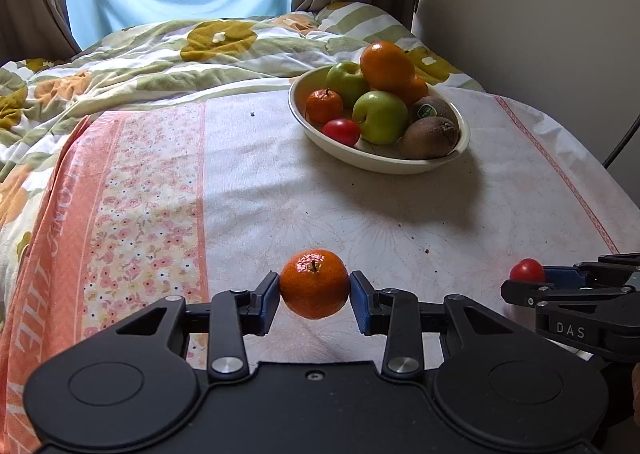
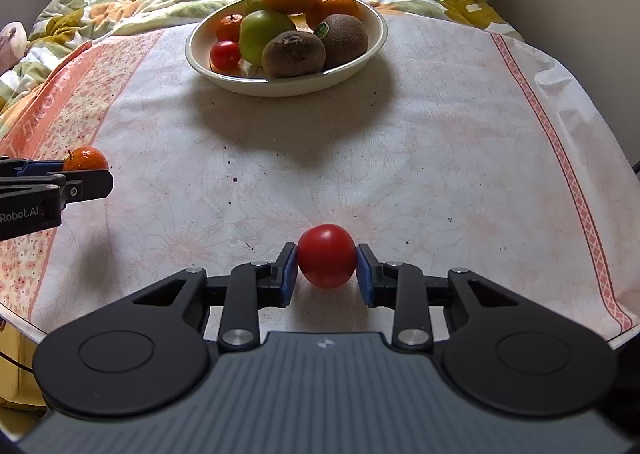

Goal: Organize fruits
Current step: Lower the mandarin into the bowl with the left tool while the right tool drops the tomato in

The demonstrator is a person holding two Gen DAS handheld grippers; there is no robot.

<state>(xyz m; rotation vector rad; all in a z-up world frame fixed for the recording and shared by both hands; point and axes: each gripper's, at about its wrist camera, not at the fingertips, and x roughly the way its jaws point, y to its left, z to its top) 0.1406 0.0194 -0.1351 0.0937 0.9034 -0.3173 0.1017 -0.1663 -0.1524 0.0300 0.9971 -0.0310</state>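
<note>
Resting on the patterned tablecloth (image 2: 420, 142) ahead of both tools, the cream bowl (image 2: 376, 34) was seen already heaped with a large orange, green apples, kiwis, a mandarin and a tomato. The left gripper (image 1: 315, 290) was clenched on a small mandarin (image 1: 314, 283), its blue pads pressed against the fruit's two sides, the stem turned upward; whether the fruit was clear of the cloth could not be told for certain. The right gripper (image 2: 326, 270) was closed on a red tomato (image 2: 326, 256), which appeared to sit on or just above the cloth. From the left gripper the bowl lay ahead and to the right; from the right gripper it lay almost straight ahead, slightly left. Neither fruit offered a long axis worth noting, both being roundish. Neither tool was judged clearly nearer, though the right one had the straighter line. Free room was judged to remain mainly at the bowl's near left, beside the tomato (image 1: 341, 131) already lying there, so a low, gentle placing would be called for.
</note>
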